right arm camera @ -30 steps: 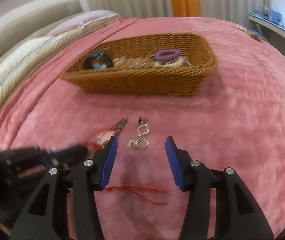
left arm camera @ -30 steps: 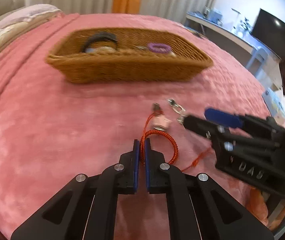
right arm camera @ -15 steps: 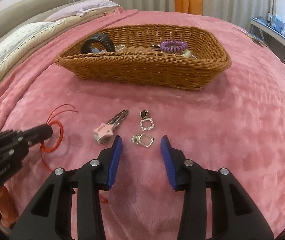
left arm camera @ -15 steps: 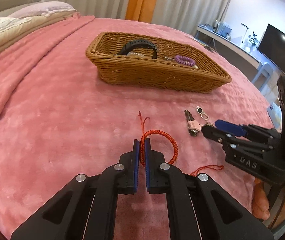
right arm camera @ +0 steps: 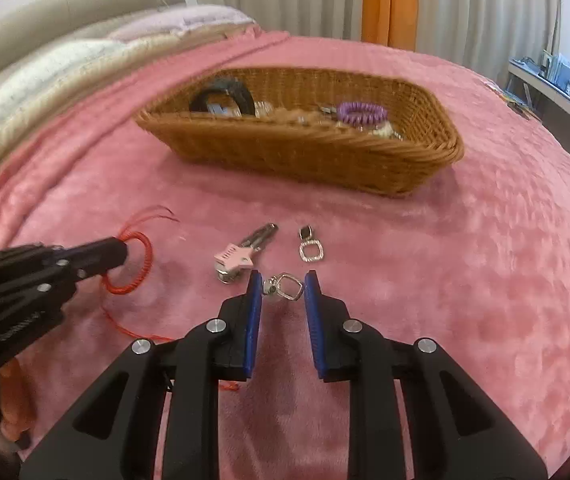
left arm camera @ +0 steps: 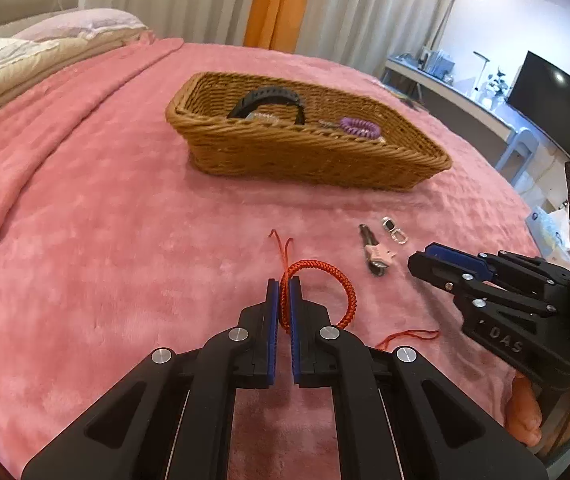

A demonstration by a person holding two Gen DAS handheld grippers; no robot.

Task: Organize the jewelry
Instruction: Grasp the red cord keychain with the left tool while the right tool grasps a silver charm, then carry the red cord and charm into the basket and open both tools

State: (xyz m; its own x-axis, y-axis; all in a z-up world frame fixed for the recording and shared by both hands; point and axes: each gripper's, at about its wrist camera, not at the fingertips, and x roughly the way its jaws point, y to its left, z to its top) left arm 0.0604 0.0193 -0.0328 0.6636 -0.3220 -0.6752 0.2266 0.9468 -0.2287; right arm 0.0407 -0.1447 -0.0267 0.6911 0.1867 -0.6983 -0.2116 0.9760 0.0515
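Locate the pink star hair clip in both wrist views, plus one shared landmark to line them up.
Left wrist: pink star hair clip lies on the blanket right of centre, between the red cord bracelet and the right gripper.
Right wrist: the clip lies just left of centre, ahead-left of the gripper's fingertips.
Shared landmark: the wicker basket, beyond the clip in both.

1. A home bedroom: a pink blanket (left arm camera: 85, 208) covers the bed, pillows (right arm camera: 65, 60) at ten o'clock.
2. Curtains (left arm camera: 325, 4) at twelve; desk (left arm camera: 445, 84) and dark screen (left arm camera: 557, 96) at two.
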